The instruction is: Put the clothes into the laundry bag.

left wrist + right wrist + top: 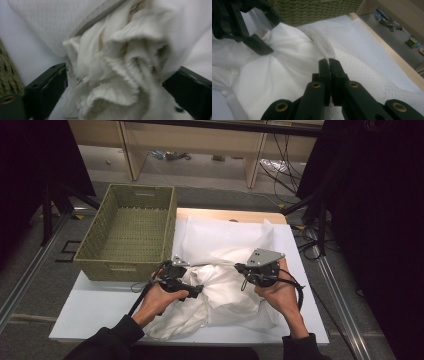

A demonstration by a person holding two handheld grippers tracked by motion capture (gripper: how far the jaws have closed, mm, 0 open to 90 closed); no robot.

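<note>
Crumpled white cloth garment (220,285) lies heaped on the near half of the white-topped bench (90,310), over a flatter white textured sheet (225,237) spread behind it; the woven olive-green rectangular basket (131,232) stands just beside the heap at the bench's far left corner. Left hand-held gripper (192,290) sits at the heap's left side: in the left gripper view its jaws stand apart with a thick wad of bunched fabric (120,75) between them, filling the gap, but I cannot tell whether the jaws actually press it. Right hand-held gripper (329,61) is closed tight on a thin raised ridge of the cloth (324,48), jaws meeting with only a fold between. Step in hand looks like gathering or straightening the cloth between two holds, likely ahead of folding it or moving it to the basket. To do it well: keep the right pinch firm, since so thin a bite may slip under tension; let the left take a smaller, single-layer edge rather than a wad, so the fabric can spread; draw the two holds apart evenly and low over the bench; watch that the sheet beneath is not caught and dragged along.
</note>
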